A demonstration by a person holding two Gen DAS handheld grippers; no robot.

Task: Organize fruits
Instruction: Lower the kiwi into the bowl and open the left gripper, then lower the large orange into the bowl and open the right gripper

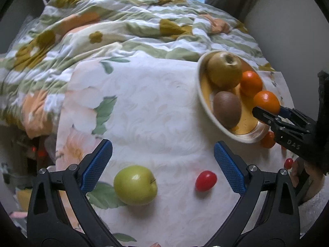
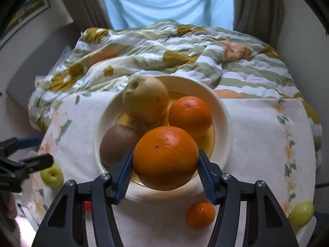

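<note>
While the left gripper (image 1: 163, 164) hangs spread above the green apple (image 1: 135, 184), centre it before closing. Right view: right gripper (image 2: 165, 169) pinches the round orange (image 2: 165, 157) over the cream bowl (image 2: 223, 111); lower before releasing.

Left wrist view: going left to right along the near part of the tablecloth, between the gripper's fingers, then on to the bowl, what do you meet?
Green apple → red cherry tomato → kiwi in the bowl → orange held by the right gripper.
</note>
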